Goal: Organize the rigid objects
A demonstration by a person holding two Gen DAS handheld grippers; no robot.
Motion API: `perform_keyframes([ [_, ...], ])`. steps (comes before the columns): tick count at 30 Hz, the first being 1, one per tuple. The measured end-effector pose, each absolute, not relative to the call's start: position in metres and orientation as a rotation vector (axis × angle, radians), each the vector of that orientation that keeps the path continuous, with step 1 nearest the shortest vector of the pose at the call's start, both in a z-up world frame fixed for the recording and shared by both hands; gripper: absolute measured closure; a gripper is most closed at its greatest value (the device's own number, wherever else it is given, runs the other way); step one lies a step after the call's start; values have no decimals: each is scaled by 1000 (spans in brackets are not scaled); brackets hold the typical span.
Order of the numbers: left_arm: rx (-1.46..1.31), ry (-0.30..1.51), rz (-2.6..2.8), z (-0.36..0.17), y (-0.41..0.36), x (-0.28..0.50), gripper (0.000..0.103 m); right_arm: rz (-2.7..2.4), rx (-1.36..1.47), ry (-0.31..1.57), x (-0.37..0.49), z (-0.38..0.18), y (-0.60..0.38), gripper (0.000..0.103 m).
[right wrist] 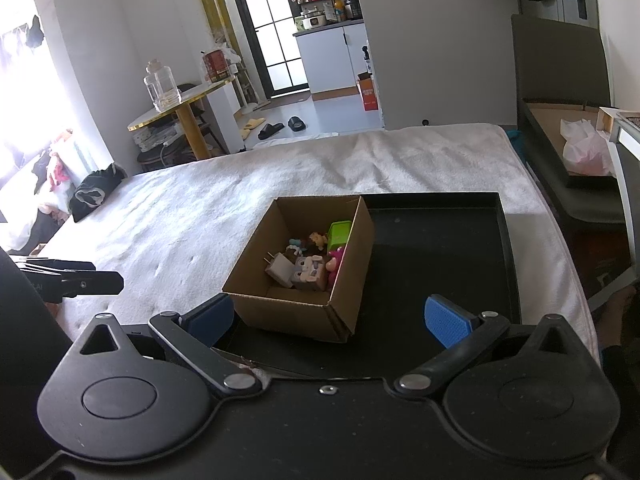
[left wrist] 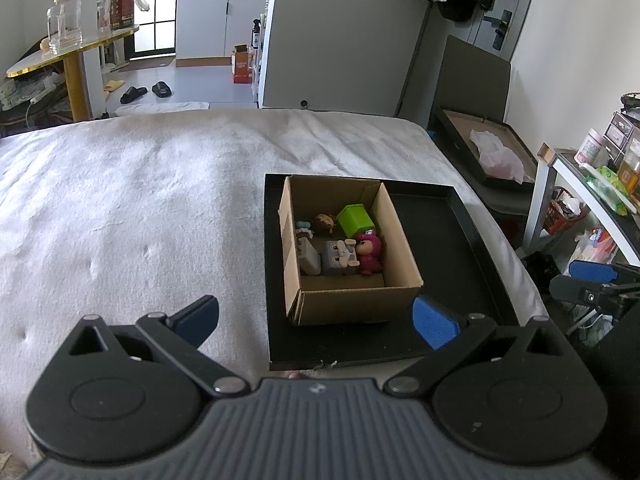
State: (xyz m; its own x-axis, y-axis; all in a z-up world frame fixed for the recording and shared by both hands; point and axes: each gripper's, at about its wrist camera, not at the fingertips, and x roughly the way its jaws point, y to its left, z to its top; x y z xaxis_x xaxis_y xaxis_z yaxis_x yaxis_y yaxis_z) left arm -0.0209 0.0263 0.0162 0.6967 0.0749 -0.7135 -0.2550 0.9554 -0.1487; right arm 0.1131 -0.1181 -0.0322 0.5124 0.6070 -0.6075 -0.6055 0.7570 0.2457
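Observation:
An open cardboard box (left wrist: pixel 352 304) (right wrist: pixel 352 272) stands in the left half of a black tray (left wrist: pixel 448 248) (right wrist: pixel 440 248) on the bed. Inside lie a green cube (left wrist: pixel 355 220) (right wrist: pixel 339 234), a pink figure (left wrist: pixel 369 252) (right wrist: pixel 335 259), a grey block toy (left wrist: pixel 339 258) (right wrist: pixel 308 271), a white plug adapter (left wrist: pixel 308 258) (right wrist: pixel 280 269) and a small brown-haired figure (left wrist: pixel 324 223) (right wrist: pixel 317 239). My left gripper (left wrist: pixel 316 320) hangs open just short of the box's near wall, nothing between its fingers. My right gripper (right wrist: pixel 328 318) is open too, straddling the box's near corner.
The tray rests on a white blanket (left wrist: pixel 140 208) (right wrist: pixel 192 216) covering the bed. The tray's right half is bare. To the right stand a dark chair (left wrist: pixel 480 92) (right wrist: pixel 560 80) and a shelf (left wrist: pixel 592 184) with jars. A round table (left wrist: pixel 68 52) (right wrist: pixel 180 108) stands far left.

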Motion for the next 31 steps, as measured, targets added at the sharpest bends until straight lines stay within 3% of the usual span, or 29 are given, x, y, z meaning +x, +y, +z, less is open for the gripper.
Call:
perform_keyframes([
  [31, -232, 792, 161, 17, 21, -16, 0, 710, -9, 733, 115, -35, -120, 0],
])
